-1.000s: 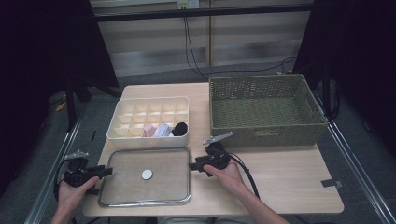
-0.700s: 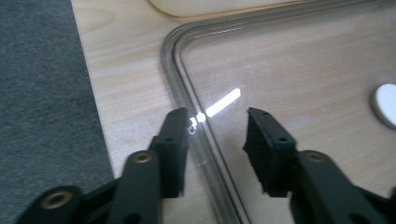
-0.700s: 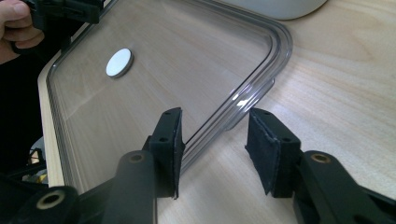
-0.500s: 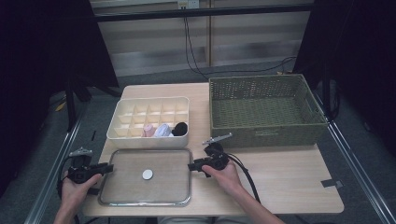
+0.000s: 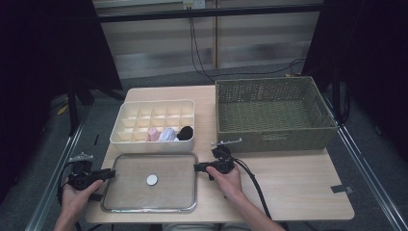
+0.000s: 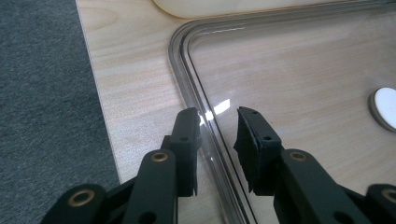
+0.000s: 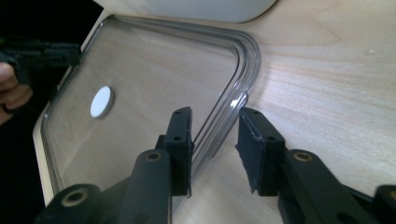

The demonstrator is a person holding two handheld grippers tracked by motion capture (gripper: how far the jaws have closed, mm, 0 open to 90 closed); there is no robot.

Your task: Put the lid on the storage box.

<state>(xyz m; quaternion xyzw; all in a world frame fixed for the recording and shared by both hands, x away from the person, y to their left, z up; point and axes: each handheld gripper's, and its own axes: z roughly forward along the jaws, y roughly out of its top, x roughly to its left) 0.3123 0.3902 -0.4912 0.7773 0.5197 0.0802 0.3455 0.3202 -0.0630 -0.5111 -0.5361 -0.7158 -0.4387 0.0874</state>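
Note:
A clear rectangular lid point(image 5: 166, 163) with a white round disc point(image 5: 152, 180) at its middle lies flat on the wooden table's front left. My left gripper point(image 5: 111, 173) is at the lid's left edge. Its jaws straddle the rim point(image 6: 187, 70) and have just been closing, and a gap still shows around the rim at my left gripper point(image 6: 218, 140). My right gripper point(image 5: 197, 167) is at the lid's right edge. The jaws of my right gripper point(image 7: 215, 140) have also been closing, with the rim point(image 7: 247, 56) between them and not pinched.
A cream divided organiser box point(image 5: 154, 115) stands just behind the lid, with pink point(image 5: 153, 134), white point(image 5: 167, 134) and black point(image 5: 185, 131) rolled items in its front cells. A green wicker basket point(image 5: 274, 110) fills the back right. Bare table lies at the front right.
Both grippers' jaws have narrowed around the lid's side edges. The hands and the lid have stayed where they were.

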